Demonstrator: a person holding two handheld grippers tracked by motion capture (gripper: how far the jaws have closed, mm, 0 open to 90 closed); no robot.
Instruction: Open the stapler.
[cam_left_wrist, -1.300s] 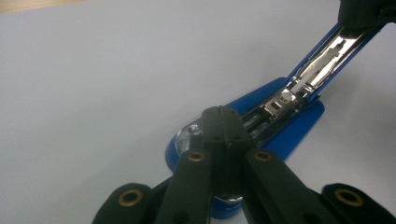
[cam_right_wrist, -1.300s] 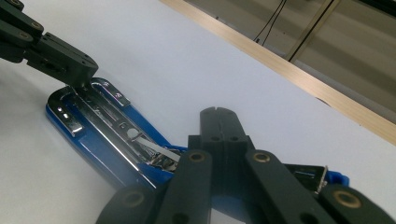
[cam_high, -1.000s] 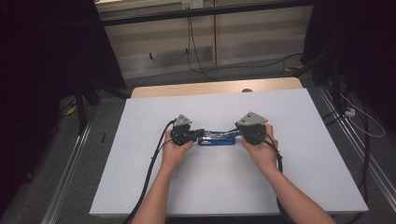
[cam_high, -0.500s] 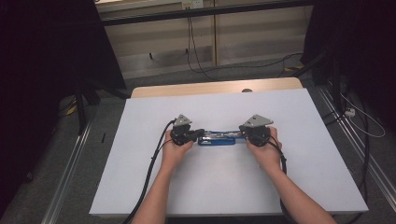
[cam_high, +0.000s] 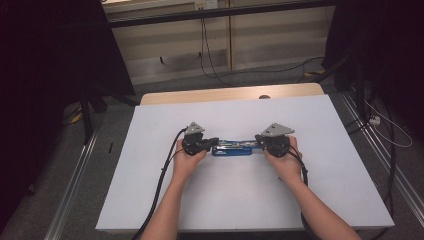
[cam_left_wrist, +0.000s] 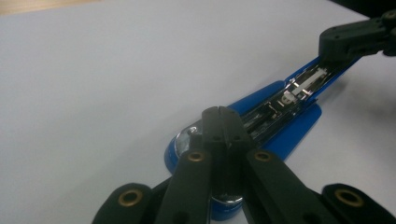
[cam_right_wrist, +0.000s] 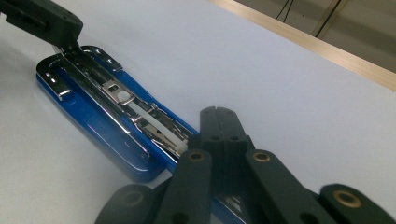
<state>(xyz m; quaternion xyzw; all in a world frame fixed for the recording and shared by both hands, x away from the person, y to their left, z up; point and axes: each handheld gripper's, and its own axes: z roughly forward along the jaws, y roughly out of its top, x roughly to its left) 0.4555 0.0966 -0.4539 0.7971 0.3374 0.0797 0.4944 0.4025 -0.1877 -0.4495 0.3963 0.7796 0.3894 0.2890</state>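
Two claws on one blue stapler (cam_high: 231, 147), which lies opened out flat, long axis running left-right, about mid-worktop. Left claw (cam_high: 214, 143) jaws pressed together, tip down on the stapler's left end at the chrome rounded part; in the left gripper view the closed tip (cam_left_wrist: 219, 122) sits right on that end, blue base (cam_left_wrist: 299, 123) running away toward the other claw (cam_left_wrist: 348, 39). Right claw (cam_high: 258, 142) jaws also together, tip resting on the stapler's right end; in the right gripper view the closed tip (cam_right_wrist: 219, 122) lies over the metal staple channel (cam_right_wrist: 140, 116), with the left claw (cam_right_wrist: 46, 21) at the far end. Whether either tip actually pinches a part or just presses on it, cannot tell. Hands (cam_high: 187, 162) and (cam_high: 285, 165) come in from the near edge, cables trailing back off the near side. White worktop (cam_high: 330, 200) bare all round the stapler: wide room left, right, near and far. Wooden strip (cam_high: 225, 95) marks the far edge, well apart from the stapler. Left edge drops to a floor rail (cam_high: 75, 175), right edge likewise with loose cables (cam_high: 390, 135) beyond
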